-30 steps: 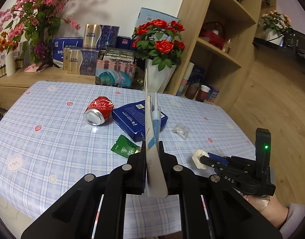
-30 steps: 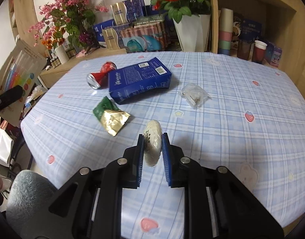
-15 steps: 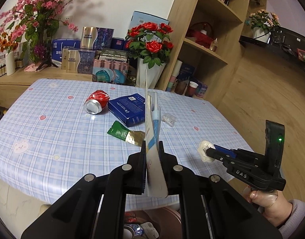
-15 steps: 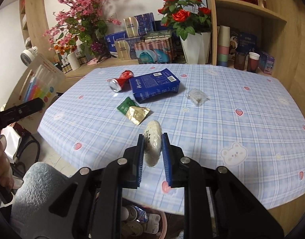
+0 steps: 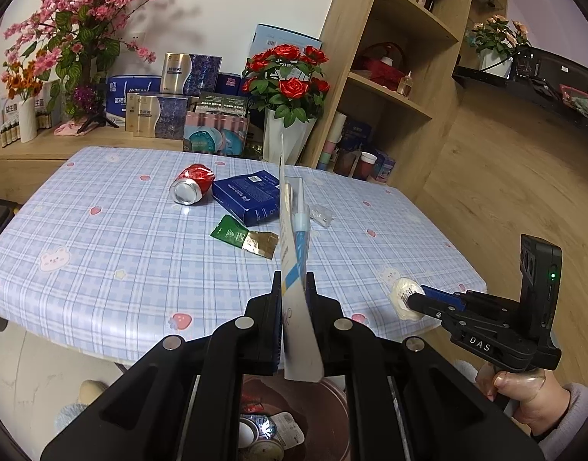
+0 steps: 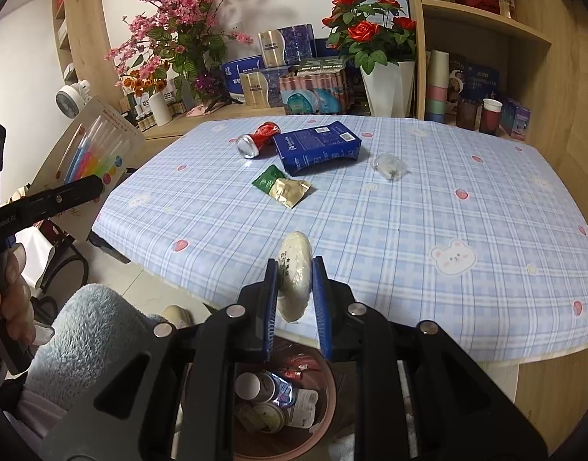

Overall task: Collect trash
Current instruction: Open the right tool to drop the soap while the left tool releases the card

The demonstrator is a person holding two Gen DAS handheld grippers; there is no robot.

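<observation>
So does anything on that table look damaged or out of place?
Yes. The red can lies on its side, crushed. Beside the blue box, a torn-open green wrapper lies flat, and a crumpled clear wrapper sits to its right.

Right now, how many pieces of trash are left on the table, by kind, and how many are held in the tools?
Crushed red can: 1
Blue box: 1
Green and gold wrapper: 1
Clear plastic packet: 1
On the table: 4
Marker pack, held in left tool: 1
White round packet, held in right tool: 1
Total: 6
</observation>
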